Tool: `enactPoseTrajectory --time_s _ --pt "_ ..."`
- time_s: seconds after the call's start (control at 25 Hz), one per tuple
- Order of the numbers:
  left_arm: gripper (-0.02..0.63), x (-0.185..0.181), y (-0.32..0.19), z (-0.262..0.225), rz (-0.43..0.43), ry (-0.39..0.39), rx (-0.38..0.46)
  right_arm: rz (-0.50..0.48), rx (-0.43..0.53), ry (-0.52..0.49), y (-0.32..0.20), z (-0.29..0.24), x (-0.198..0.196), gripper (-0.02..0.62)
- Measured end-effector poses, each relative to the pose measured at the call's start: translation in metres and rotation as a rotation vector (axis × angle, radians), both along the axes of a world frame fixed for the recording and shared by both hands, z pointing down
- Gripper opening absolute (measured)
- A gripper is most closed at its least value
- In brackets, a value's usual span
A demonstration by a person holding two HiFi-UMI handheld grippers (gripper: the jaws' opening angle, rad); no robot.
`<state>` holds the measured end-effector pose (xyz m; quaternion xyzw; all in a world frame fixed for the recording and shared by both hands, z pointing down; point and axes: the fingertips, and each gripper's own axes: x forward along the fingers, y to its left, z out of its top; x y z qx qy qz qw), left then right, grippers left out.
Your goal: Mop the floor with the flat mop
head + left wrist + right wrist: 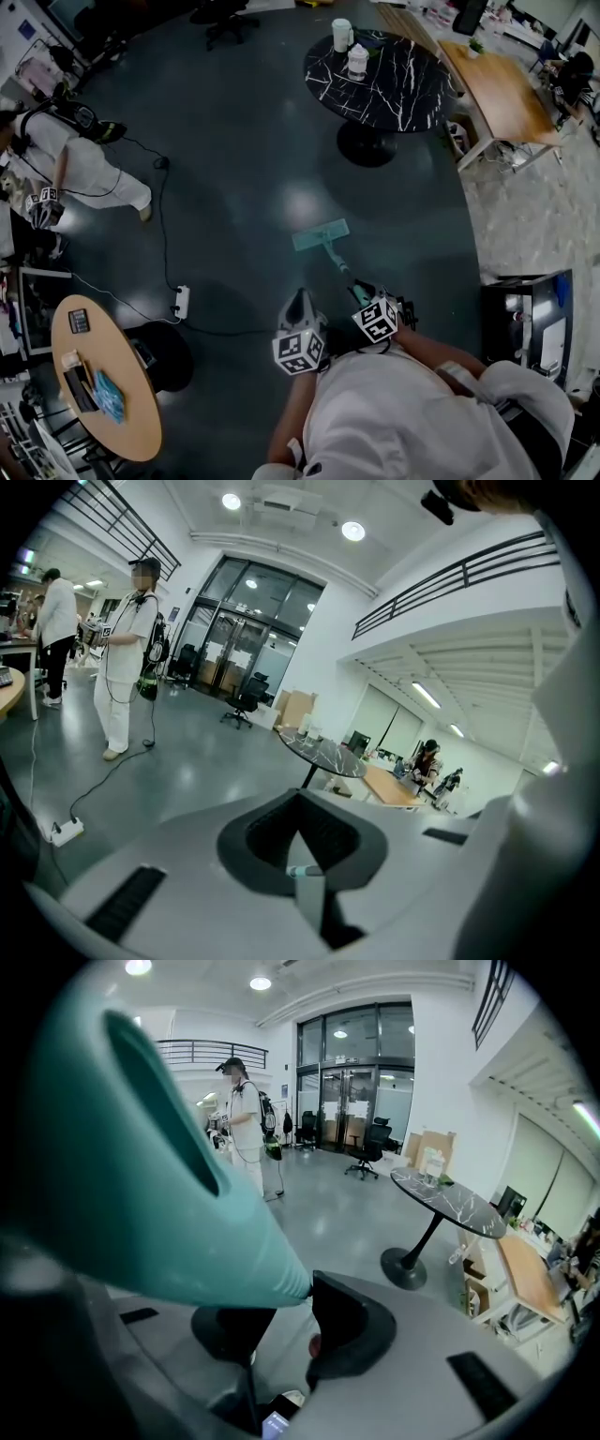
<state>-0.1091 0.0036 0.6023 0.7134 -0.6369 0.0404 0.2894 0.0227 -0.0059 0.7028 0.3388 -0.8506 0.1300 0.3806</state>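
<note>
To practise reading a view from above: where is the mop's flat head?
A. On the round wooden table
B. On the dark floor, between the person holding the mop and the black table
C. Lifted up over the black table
B: in the head view the mop has its flat head down on the dark floor, between the person and the black table.

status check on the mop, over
Right gripper shut on mop handle. Left gripper shut, beside it. Mop head flat on floor; power strip lies to its left.
</note>
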Motion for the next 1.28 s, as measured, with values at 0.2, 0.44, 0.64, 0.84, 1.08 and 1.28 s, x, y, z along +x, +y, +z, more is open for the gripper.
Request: enactPoseTrajectory --time_s 0.2,0.44,0.64,0.84,1.08,1.28 --pt "0.005 0.002 0.002 0.002 0.002 0.005 -0.002 0.06 -0.056 0.004 -0.001 0.002 0.008 0.12" --pt "0.005 0.001 0.001 0.001 -0.001 0.004 0.0 0.08 -0.066 0.013 0.001 0.0 0.013 0.12" --pt "0.005 0.0 0.003 0.003 -0.003 0.014 -0.006 0.077 -0.056 0.016 0.005 -0.005 0.015 0.12" --pt "0.005 0.0 0.004 0.004 0.0 0.014 -0.008 0.064 -0.025 0.018 0.008 -0.018 0.017 0.12" --pt "0.005 0.004 0.001 0.003 0.014 0.013 -0.006 0.103 -0.054 0.039 0.011 -0.026 0.028 0.12" --pt "0.005 0.006 0.0 0.003 0.018 0.017 -0.004 0.146 -0.09 0.041 0.016 -0.027 0.044 0.12"
